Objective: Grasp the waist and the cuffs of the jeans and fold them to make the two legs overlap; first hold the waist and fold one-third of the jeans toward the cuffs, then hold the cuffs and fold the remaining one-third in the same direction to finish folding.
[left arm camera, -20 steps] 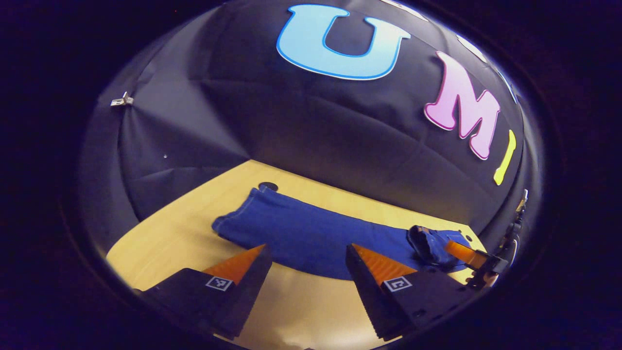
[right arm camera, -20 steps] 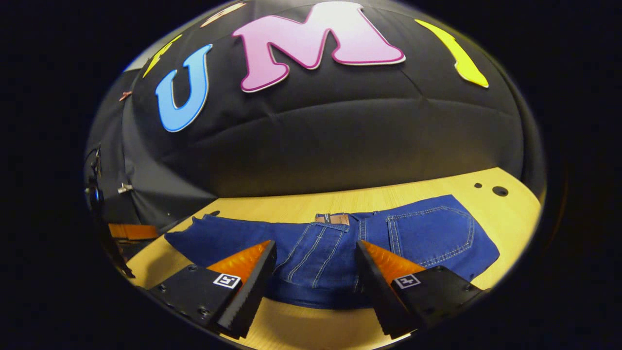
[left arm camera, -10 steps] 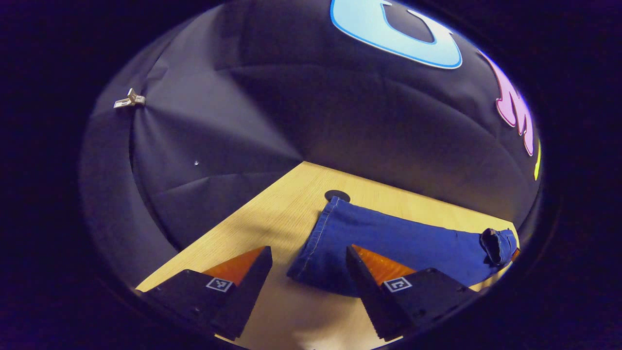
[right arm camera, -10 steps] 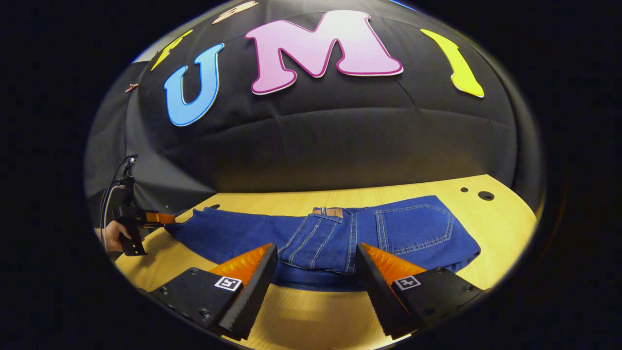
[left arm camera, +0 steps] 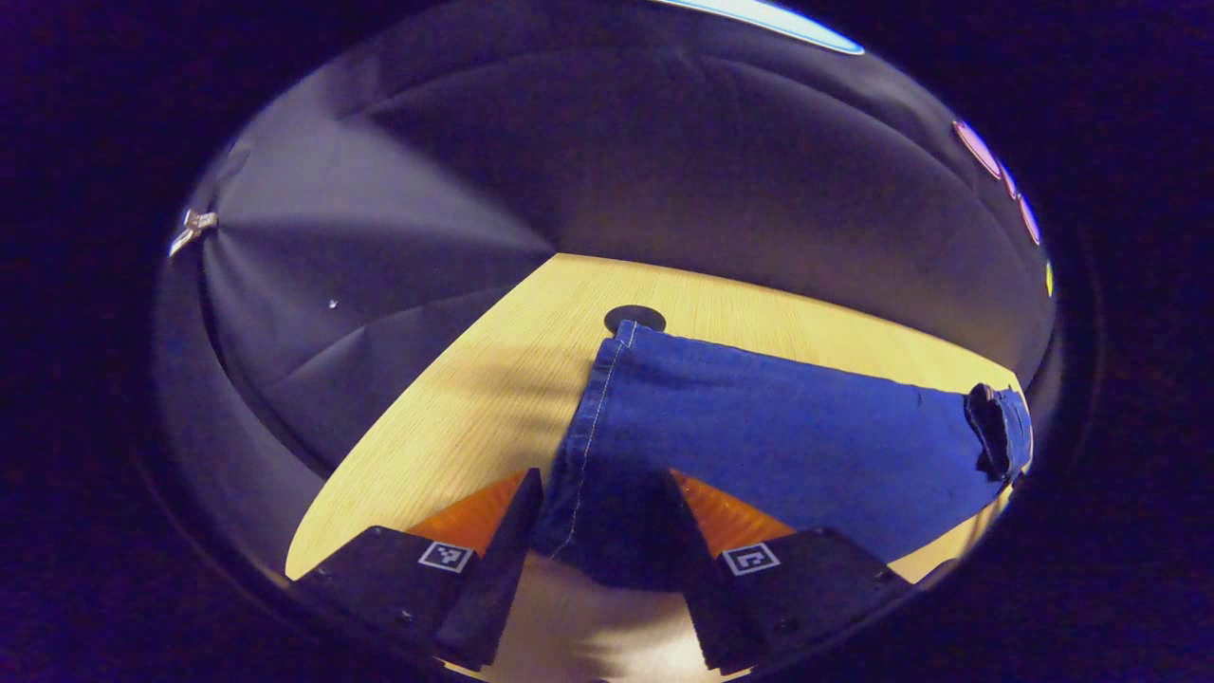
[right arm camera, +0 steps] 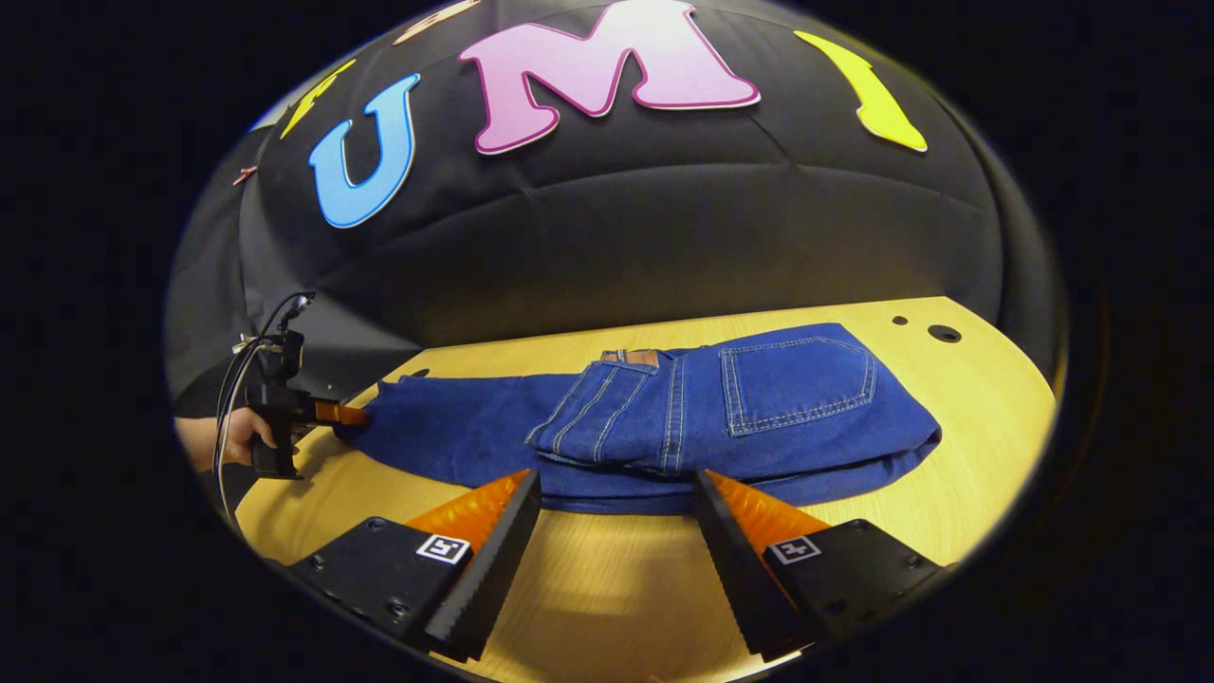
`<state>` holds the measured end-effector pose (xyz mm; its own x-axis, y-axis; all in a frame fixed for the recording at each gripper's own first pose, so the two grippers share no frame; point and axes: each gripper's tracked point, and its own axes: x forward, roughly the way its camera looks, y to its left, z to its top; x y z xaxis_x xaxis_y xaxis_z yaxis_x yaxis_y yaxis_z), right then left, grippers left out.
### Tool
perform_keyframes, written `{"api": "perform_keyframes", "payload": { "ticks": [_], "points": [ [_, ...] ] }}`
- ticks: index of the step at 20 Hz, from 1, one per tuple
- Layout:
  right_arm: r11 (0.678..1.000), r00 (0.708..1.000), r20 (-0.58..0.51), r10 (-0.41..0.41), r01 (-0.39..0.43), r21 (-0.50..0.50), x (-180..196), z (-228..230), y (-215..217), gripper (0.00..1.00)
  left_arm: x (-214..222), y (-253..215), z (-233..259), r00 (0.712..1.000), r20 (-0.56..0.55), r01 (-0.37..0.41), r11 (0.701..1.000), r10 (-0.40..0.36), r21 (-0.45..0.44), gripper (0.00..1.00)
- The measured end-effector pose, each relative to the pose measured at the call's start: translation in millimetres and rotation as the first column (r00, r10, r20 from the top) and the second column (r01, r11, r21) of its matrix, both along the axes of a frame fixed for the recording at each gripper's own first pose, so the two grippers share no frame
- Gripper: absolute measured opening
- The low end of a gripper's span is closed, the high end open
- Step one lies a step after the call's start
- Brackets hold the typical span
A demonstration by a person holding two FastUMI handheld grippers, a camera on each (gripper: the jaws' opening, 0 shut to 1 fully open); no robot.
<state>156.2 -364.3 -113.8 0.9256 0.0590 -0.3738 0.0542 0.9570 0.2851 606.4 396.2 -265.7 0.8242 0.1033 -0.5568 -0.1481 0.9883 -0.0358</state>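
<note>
The jeans (right arm camera: 664, 427) lie along the far desk (right arm camera: 977, 446), waist folded over the legs. The left gripper (left arm camera: 596, 484) has its jaws open around the cuffs (left arm camera: 593, 427). The right gripper (right arm camera: 616, 489) hovers just near of the fold, jaws open and empty.

Cloth-walled recording booth (right arm camera: 616, 247), wooden table (right arm camera: 986, 417)
</note>
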Motion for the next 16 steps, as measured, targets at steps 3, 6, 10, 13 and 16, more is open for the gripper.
{"api": "perform_keyframes", "payload": {
  "ticks": [3,6,10,13,16],
  "points": [
    [1.0,1.0,-0.014,0.014,-0.014,-0.005,-3.8,-4.9,0.0,0.98,0.2,-12.9,2.1,0.999,0.038,0.011,0.996,-0.007,-0.087,0.36],
    [1.0,1.0,-0.023,0.005,-0.005,-0.005,-6.5,-8.9,-5.5,0.98,0.8,-15.1,1.9,0.999,0.037,0.033,0.992,-0.029,-0.122,0.26],
    [1.0,1.0,-0.023,-0.02,0.02,-0.01,-7.6,-6.5,-17.9,0.98,2.1,-15.2,3.7,0.999,0.04,0.002,0.988,0.004,-0.155,0.11],
    [0.999,0.999,-0.008,-0.037,0.037,-0.033,-12.8,3.7,-32.5,0.98,3.4,-16.0,18.6,0.997,0.058,-0.03,0.984,0.041,-0.178,0.07],
    [0.995,0.998,0.004,-0.064,0.064,-0.075,-24.0,10.8,-54.6,0.98,-2.7,-25.9,67.8,0.984,0.174,-0.003,0.981,0.038,-0.195,0.06]
  ]
}}
